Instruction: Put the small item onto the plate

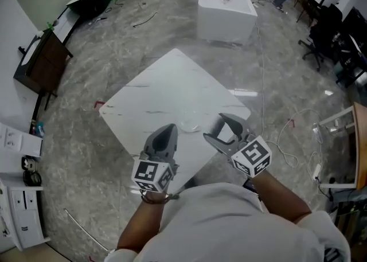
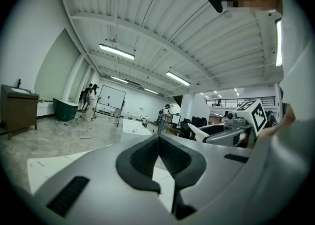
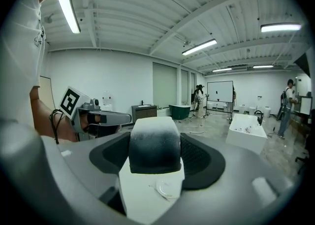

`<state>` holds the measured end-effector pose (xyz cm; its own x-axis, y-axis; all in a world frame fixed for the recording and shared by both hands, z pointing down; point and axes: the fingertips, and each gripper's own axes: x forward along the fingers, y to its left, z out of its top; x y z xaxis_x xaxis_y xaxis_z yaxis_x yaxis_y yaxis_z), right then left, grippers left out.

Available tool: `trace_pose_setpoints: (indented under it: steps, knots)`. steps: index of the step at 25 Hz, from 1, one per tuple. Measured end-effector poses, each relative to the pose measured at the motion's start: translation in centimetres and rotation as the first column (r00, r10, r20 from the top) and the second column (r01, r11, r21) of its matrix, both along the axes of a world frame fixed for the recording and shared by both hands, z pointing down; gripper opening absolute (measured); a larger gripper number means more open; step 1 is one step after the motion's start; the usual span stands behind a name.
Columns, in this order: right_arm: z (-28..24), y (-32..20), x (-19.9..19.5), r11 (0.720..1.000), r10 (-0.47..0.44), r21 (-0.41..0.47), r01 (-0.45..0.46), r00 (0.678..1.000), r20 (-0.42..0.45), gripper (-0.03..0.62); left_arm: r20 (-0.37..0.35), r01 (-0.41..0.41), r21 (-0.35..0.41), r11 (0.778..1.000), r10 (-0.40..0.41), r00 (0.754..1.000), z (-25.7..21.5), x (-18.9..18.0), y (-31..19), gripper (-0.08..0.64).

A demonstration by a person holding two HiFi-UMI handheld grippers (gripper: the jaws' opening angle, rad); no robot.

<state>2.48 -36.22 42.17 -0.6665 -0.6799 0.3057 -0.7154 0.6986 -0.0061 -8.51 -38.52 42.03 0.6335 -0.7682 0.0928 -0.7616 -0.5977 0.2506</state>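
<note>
A clear glass plate (image 1: 188, 124) lies on the white marble table (image 1: 166, 92), near its front corner. In the right gripper view the plate (image 3: 167, 188) shows small and low, below the jaws. My right gripper (image 1: 215, 128) hovers just right of the plate and is shut on a small block (image 3: 154, 145) that shades from white on top to black below. My left gripper (image 1: 168, 131) hangs just left of the plate; its dark pads (image 2: 147, 157) meet with nothing between them. Both grippers are held above the table's near corner.
A white bathtub (image 1: 225, 6) stands on the marble floor beyond the table. A dark wooden cabinet (image 1: 40, 60) is at the left, white drawers (image 1: 17, 209) at the lower left, office chairs (image 1: 327, 31) at the right. Cables (image 1: 287, 135) trail on the floor to the right.
</note>
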Motion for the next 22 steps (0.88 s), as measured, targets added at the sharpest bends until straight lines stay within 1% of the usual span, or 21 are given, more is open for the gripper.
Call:
trace_pose_setpoints:
  steps: [5, 11, 16, 22]
  knots:
    - [3.4, -2.1, -1.6, 0.998, 0.008, -0.063, -0.01, 0.999, -0.044, 0.305, -0.002, -0.012, -0.02, 1.0, 0.012, 1.0, 2.7, -1.2, -2.3, 0.006]
    - [8.9, -5.2, -2.6, 0.994, -0.023, -0.109, 0.009, 0.991, -0.129, 0.305, 0.006, 0.006, -0.05, 0.999, -0.006, 1.0, 5.8, -1.9, -4.4, 0.006]
    - [13.5, -7.9, -2.7, 0.986, -0.077, -0.161, 0.047, 0.979, -0.188, 0.305, 0.015, 0.048, -0.082, 0.995, -0.047, 0.999, 7.9, -2.2, -5.9, 0.006]
    - [21.1, -11.4, -3.2, 0.958, -0.172, -0.268, 0.104, 0.954, -0.247, 0.305, 0.021, 0.11, -0.104, 0.988, -0.108, 0.994, 10.5, -2.6, -8.7, 0.006]
